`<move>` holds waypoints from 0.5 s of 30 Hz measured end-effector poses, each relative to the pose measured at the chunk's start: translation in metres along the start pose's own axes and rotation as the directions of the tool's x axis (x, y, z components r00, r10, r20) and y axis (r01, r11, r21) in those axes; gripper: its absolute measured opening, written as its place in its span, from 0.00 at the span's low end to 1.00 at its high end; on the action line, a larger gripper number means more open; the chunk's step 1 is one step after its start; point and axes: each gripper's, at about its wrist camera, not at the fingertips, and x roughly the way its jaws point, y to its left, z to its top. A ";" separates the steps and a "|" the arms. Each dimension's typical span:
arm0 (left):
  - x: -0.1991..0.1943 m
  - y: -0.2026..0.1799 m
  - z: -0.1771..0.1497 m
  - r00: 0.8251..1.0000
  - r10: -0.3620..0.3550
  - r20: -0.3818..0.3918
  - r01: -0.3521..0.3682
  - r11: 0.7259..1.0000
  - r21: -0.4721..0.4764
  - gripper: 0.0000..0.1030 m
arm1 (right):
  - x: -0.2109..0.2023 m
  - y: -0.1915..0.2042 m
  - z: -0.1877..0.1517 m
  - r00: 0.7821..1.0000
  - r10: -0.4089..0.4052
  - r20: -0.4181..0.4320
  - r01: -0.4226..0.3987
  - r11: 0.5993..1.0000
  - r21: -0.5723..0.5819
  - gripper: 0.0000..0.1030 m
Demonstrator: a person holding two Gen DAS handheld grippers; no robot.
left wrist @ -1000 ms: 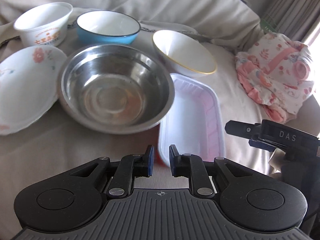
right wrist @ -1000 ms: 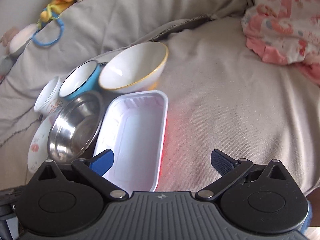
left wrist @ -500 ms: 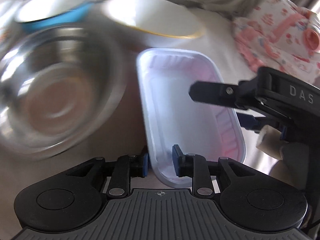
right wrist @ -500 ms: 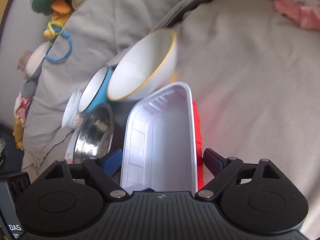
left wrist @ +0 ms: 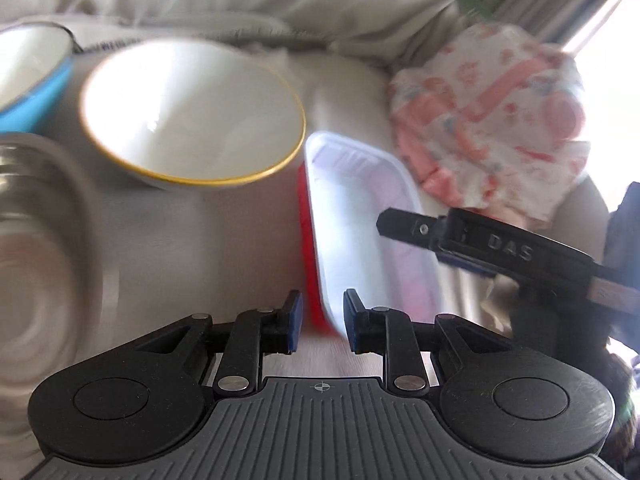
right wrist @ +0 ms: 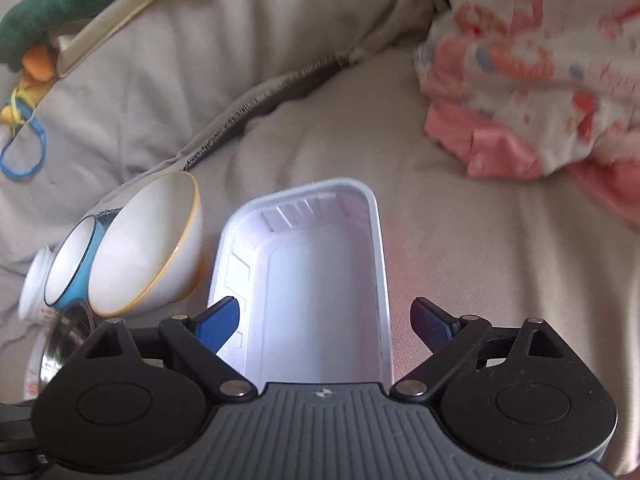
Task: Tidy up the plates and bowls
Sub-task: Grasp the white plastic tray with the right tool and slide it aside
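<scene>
Straddling white tray [right wrist: 320, 292], right gripper [right wrist: 326, 320] jaws opening w/o contact.

From the right wrist view, the tray [right wrist: 320, 280] lies on the sofa cushion [right wrist: 480, 260], running away from the camera. Just left of it sits a tilted bowl [right wrist: 148, 244], its rim near the tray's edge. Behind that bowl and further left stands a second bowl [right wrist: 70, 268], then a cup [right wrist: 34, 284]. A metal basin [right wrist: 60, 340] lies nearest the camera on the left. Folded clothes [right wrist: 540, 80] rest well apart to the right, toward the back. Toys [right wrist: 24, 80] lie on the back cushion, far left.
</scene>
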 end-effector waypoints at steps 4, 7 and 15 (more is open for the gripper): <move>-0.072 0.025 -0.013 0.988 0.033 0.152 -0.032 0.999 -0.012 0.25 | -0.039 0.048 -0.005 0.997 -0.001 0.079 0.013 0.988 -0.152 0.95; -0.125 0.059 -0.021 0.940 0.196 0.279 -0.193 0.980 -0.036 0.25 | -0.057 0.096 -0.008 0.995 0.074 0.068 -0.056 0.969 -0.242 0.97; -0.163 0.146 -0.023 0.869 0.407 0.283 -0.343 0.906 -0.248 0.25 | -0.036 0.189 -0.020 0.986 0.111 -0.120 -0.136 0.965 -0.226 0.98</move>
